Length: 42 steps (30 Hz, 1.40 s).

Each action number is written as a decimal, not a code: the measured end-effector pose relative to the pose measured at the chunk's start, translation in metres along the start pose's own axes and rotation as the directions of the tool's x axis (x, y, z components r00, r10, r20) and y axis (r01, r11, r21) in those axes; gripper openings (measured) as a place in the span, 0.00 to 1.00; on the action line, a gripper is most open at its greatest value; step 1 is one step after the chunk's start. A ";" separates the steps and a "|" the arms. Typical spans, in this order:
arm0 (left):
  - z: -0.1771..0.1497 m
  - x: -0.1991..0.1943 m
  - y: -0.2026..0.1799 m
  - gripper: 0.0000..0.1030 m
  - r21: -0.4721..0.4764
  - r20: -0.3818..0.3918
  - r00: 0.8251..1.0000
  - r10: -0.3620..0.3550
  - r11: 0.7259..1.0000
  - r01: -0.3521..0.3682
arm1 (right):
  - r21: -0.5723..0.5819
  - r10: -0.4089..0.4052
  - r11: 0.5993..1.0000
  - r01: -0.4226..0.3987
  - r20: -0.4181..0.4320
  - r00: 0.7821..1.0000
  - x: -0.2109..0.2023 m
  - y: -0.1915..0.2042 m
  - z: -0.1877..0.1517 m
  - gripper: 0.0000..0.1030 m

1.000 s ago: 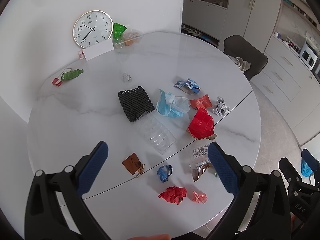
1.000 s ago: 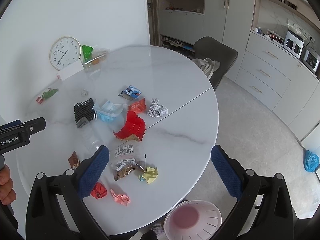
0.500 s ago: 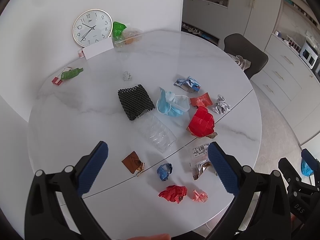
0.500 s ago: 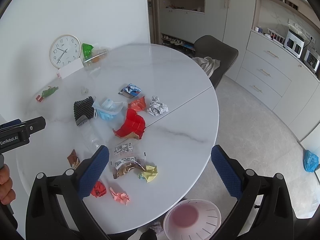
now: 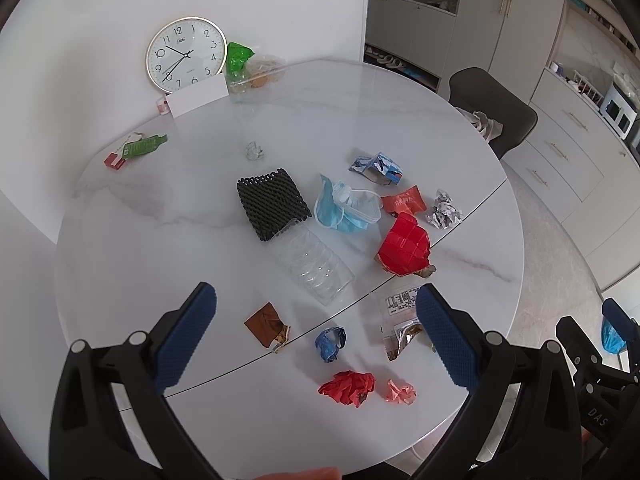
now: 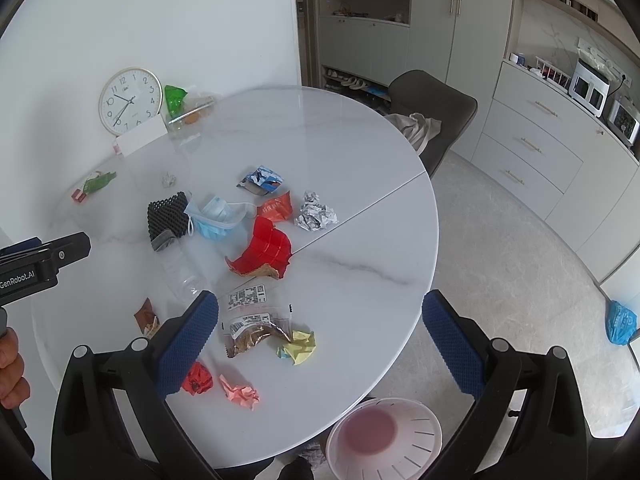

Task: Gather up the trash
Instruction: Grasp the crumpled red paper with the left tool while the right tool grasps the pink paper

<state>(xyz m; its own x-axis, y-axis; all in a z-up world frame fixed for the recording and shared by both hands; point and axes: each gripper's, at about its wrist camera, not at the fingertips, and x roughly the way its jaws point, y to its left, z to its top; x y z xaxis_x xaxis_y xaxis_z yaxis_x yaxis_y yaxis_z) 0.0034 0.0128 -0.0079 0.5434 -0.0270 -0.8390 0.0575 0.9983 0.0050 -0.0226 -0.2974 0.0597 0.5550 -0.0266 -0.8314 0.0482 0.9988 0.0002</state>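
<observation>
Trash strewn across round white marble bench (image 6: pixel 360 168), crumpled red paper ball (image 5: pixel 347 387) nearest bench's front edge, pink-bottomed white slatted bin (image 6: pixel 384 436) below it; left claw (image 5: pixel 316 336) and right claw (image 6: pixel 320 338) both wide open, empty, poised above for picking.

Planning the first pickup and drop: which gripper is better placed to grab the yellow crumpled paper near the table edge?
Right, probably. The yellow crumpled paper lies between the open right gripper fingers in its view, and the pink bin sits just below that side. The left gripper, also open, faces the blue wad.
</observation>
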 end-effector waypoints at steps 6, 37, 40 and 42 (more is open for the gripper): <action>0.000 0.001 0.001 0.93 0.001 -0.002 1.000 0.000 1.000 0.000 | 0.000 0.001 1.000 -0.001 -0.001 1.000 0.000 0.000 0.000 0.98; -0.100 0.081 0.038 0.93 0.291 -0.206 0.960 -0.191 0.924 0.246 | -0.282 0.224 0.912 -0.300 -0.269 0.936 0.126 0.078 -0.137 0.65; -0.108 0.089 0.030 0.93 0.308 -0.230 0.950 -0.211 0.910 0.276 | -0.300 0.223 0.903 -0.307 -0.284 0.932 0.137 0.085 -0.143 0.62; -0.111 0.095 0.024 0.93 0.314 -0.243 0.946 -0.215 0.905 0.286 | -0.311 0.221 0.898 -0.311 -0.294 0.930 0.142 0.088 -0.144 0.53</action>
<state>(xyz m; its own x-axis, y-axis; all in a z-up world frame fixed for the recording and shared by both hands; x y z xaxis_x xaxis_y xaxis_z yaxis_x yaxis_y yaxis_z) -0.0367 0.0402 -0.1484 0.2985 -0.2279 -0.9268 0.4709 0.8798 -0.0646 -0.0590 -0.2076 -0.1379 0.2826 0.2073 -0.9366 -0.3877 0.9177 0.0862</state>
